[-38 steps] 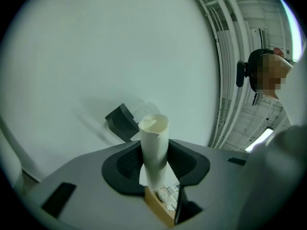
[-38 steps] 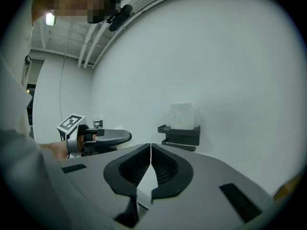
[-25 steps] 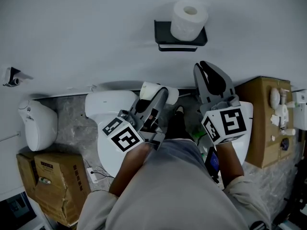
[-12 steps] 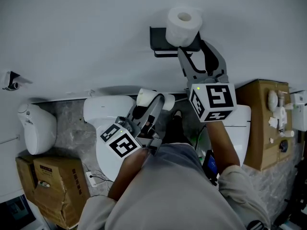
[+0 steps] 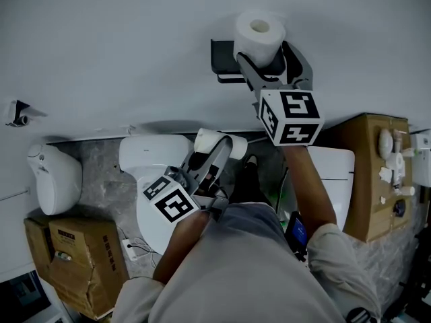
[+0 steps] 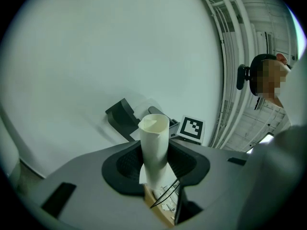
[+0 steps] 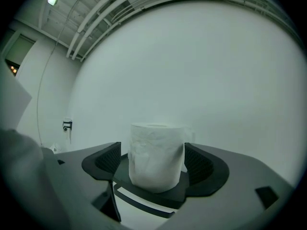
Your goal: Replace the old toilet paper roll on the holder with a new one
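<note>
Right gripper [image 5: 269, 62] at the wall shelf [image 5: 219, 52]: jaws just been opening, spread either side of the new roll [image 5: 259, 32], not pressing. Roll upright on the shelf's right end. Left gripper [image 6: 156, 169] clamped on the old roll [image 6: 154, 147].

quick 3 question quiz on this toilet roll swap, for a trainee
1. True or false: the right claw is squeezing the full roll.
2. What does the left claw hold? A) spent roll B) sponge C) nothing
3. Where does the full roll stand?
Key: 1 false: its jaws have just been opening and stand either side of the roll, clear of it. 2 A. 3 on the black holder on the wall.
</note>
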Motion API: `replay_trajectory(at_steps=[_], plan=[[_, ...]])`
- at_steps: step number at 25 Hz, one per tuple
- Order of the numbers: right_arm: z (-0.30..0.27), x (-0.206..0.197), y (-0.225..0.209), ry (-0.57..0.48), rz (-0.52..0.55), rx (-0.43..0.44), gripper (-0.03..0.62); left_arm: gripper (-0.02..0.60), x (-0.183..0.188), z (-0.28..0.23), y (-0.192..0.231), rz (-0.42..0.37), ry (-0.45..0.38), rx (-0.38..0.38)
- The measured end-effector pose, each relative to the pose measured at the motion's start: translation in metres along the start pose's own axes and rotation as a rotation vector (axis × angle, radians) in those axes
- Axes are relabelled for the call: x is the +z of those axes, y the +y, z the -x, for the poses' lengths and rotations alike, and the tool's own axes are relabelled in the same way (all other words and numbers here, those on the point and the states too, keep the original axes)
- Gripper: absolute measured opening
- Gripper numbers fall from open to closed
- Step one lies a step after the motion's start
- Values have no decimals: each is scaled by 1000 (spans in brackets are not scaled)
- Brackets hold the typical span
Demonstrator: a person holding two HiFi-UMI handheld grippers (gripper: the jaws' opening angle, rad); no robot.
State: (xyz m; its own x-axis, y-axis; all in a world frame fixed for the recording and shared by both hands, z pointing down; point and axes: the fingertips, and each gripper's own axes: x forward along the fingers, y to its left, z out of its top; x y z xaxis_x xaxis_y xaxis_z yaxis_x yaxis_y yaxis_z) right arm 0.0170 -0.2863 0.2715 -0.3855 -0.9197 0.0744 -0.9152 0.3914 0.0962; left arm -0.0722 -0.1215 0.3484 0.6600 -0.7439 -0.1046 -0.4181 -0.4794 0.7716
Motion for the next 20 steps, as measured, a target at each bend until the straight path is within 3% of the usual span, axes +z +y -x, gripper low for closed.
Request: replay_trajectory(at_steps=[5,13,20], plan=[[-15,0,-1,10,-26,-19,421,129,0,1,1,7,2,7],[-23,-3,-3,46,47,-47,420,129,4,-6,4,-42,-8,39],[-29,-7,-8,68,73,-70,419,129,-3,-17,8,-17,14,27]])
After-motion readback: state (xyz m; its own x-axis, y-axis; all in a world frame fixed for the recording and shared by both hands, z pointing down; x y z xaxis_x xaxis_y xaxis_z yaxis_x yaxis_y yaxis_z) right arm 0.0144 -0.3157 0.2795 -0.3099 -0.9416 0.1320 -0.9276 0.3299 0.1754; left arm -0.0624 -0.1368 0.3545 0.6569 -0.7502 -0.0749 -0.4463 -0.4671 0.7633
